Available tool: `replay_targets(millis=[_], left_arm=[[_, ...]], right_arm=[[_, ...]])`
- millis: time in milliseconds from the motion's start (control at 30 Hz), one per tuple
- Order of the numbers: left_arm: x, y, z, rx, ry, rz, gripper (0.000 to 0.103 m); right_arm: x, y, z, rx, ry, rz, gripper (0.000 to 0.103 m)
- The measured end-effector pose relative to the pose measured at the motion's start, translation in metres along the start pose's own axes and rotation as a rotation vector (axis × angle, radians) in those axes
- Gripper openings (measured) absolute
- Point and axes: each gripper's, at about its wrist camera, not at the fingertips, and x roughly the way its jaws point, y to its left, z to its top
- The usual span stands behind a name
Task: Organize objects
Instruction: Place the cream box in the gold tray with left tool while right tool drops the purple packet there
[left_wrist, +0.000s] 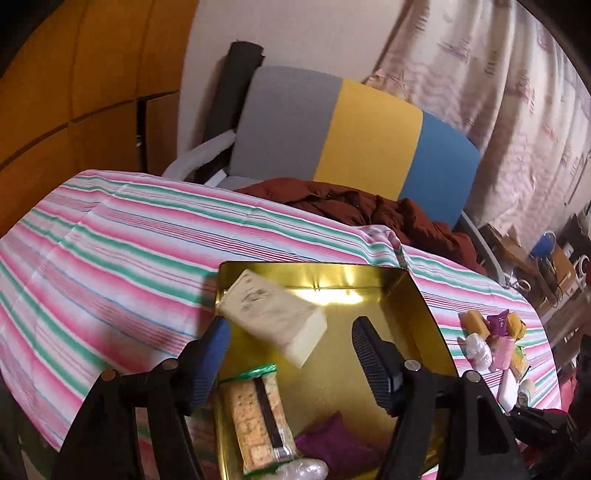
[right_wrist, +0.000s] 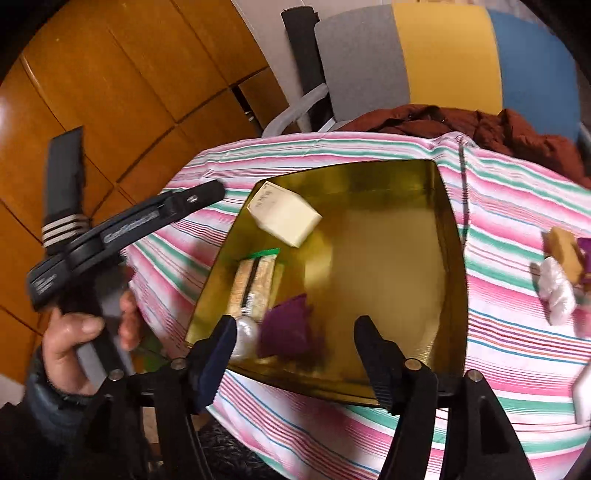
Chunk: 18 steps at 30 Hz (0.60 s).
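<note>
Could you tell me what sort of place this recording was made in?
Probably a lived-in room at home: a striped tablecloth on the table, a gold tin of snacks, a brown jacket on a tricolour chair, curtains behind.

This is looking like a lived-in home. A striped pink, green and white cloth (left_wrist: 122, 236) is covering the table, and a chair (left_wrist: 354, 136) with grey, yellow and blue panels is standing at its far side with a rust-brown jacket (left_wrist: 373, 210) lying on the seat. A patterned curtain (left_wrist: 498, 92) is hanging on the right, and orange wooden cabinets (right_wrist: 110, 96) are lining the left.
</note>
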Motion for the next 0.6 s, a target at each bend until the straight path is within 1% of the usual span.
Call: replay_targets(millis=[33,100,167,233,267,467,533,600], left_arm=[[-0.002,0.000,-0.002,-0.003,-0.002,0.007,0.070],[-0.009,-0.001,-0.011,-0.005,-0.009,0.020,0.070],[-0.015,-0.002,-0.017,-0.003,-0.015,0.039,0.070],[-0.020,-0.004,-0.024,0.001,-0.016,0.049,0.070],[-0.021,-0.006,-0.029,0.000,-0.011,0.048,0.070],[-0.026,-0.018,-0.044,0.034,0.005,0.054,0.070],[-0.028,-0.021,-0.048,0.040,0.004,0.060,0.070],[-0.030,-0.023,-0.051,0.047,0.000,0.067,0.070]], right_arm=[[-0.001,0.002,-0.002,-0.008,-0.011,-0.022,0.071],[-0.003,0.001,-0.002,-0.010,-0.025,-0.044,0.079],[-0.004,0.001,-0.002,-0.015,-0.042,-0.061,0.083],[-0.009,0.005,-0.006,-0.032,-0.069,-0.095,0.085],[-0.012,0.006,-0.007,-0.045,-0.084,-0.118,0.088],[-0.017,0.014,-0.010,-0.088,-0.148,-0.199,0.094],[-0.019,0.014,-0.010,-0.091,-0.171,-0.229,0.095],[-0.021,0.014,-0.012,-0.091,-0.190,-0.251,0.099]])
